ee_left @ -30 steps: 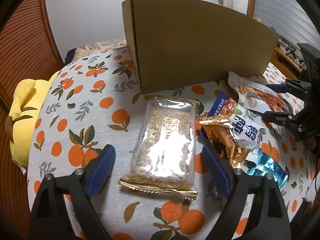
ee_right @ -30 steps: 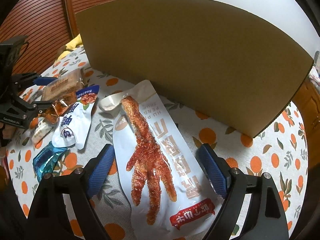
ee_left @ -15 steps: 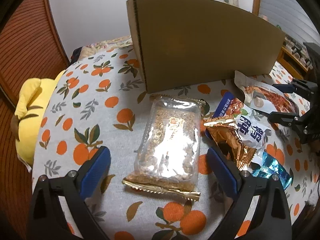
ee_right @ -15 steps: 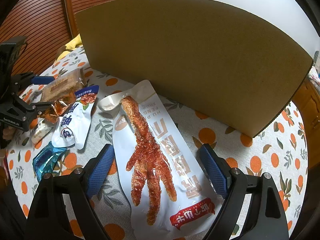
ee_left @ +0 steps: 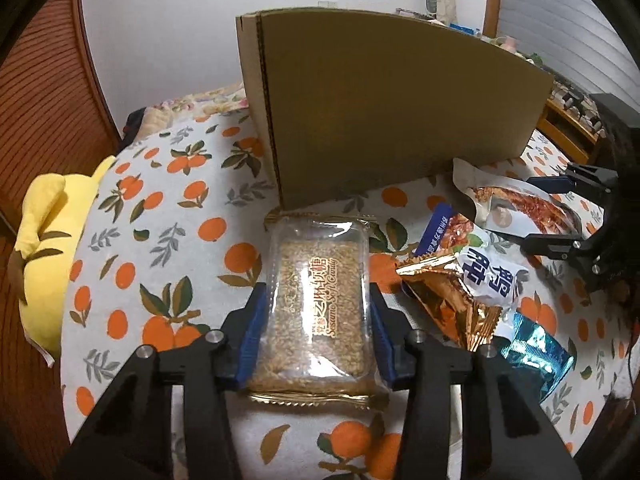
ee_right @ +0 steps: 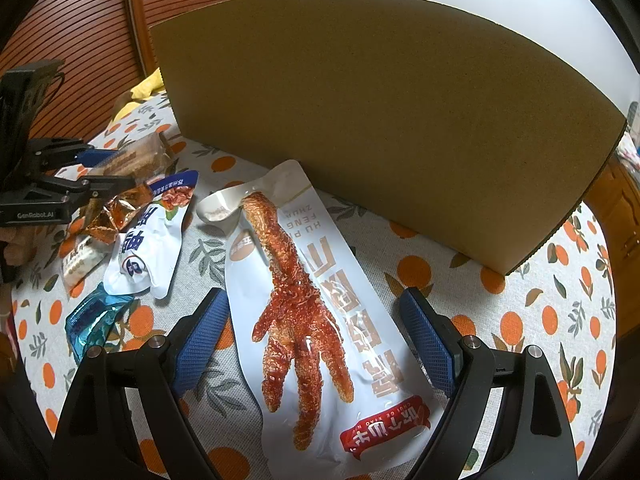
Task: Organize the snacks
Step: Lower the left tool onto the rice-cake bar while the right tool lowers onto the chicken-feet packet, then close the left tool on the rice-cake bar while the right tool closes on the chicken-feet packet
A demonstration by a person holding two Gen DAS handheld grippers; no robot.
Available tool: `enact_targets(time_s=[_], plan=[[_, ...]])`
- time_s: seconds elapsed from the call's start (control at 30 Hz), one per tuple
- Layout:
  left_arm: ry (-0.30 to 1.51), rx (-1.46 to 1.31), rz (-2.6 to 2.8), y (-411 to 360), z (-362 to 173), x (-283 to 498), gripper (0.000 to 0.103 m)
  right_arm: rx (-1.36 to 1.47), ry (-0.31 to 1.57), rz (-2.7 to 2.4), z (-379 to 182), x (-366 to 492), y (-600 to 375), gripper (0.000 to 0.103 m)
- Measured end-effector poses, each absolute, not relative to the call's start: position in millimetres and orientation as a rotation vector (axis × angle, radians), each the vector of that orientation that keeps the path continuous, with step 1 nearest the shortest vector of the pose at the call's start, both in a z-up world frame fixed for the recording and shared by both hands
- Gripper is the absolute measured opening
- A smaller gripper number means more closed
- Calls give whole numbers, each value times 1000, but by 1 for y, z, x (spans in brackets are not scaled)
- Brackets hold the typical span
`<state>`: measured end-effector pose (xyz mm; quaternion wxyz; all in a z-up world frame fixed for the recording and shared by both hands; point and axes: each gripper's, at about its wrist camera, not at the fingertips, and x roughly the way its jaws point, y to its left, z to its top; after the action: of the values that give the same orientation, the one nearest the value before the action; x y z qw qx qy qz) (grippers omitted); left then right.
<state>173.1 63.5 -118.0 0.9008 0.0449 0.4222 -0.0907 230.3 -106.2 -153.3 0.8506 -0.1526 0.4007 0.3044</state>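
Both tools are matte black plastic. The left gripper (ee_left: 318, 332) has two angular forked arms tipped with blue, cross-hatched rubber pads, and round silver screw heads at the pivots. The right gripper (ee_right: 314, 340) is built the same, with silver screws and textured blue pads. White "GenRobot.AI" lettering marks the left one's side.

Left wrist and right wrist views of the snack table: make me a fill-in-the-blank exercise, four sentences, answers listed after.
1. The left claw grips a clear packet of ____ soft candy.
2. The right claw stands open around a white pouch picturing a fried chicken ____.
3. Behind the snacks stands a brown ____ box.
4. The tablecloth is printed with ____ and leaves.

Answers: sesame; foot; cardboard; oranges
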Motion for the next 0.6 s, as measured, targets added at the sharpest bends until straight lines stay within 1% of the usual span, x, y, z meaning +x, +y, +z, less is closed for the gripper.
enact_targets(time_s=[0.2,0.23,0.27,0.47,0.5,0.57,0.6], plan=[[834,62,-199,67,-111,160,46,-338,866,647,-153,234,-106,89],[829,60,-202,67,-110,158,46,-338,871,647,-153,235,-106,88],[823,56,-206,67,-108,156,46,-341,877,651,-152,236,-105,83],[783,35,-236,63,-96,147,46,-375,903,679,-147,229,-103,68],[777,34,-240,62,-95,146,46,-381,903,679,-146,226,-102,67],[766,29,-245,60,-91,143,46,-383,904,675,-146,222,-103,59],[760,26,-247,60,-89,142,46,-379,902,675,-145,220,-104,58]])
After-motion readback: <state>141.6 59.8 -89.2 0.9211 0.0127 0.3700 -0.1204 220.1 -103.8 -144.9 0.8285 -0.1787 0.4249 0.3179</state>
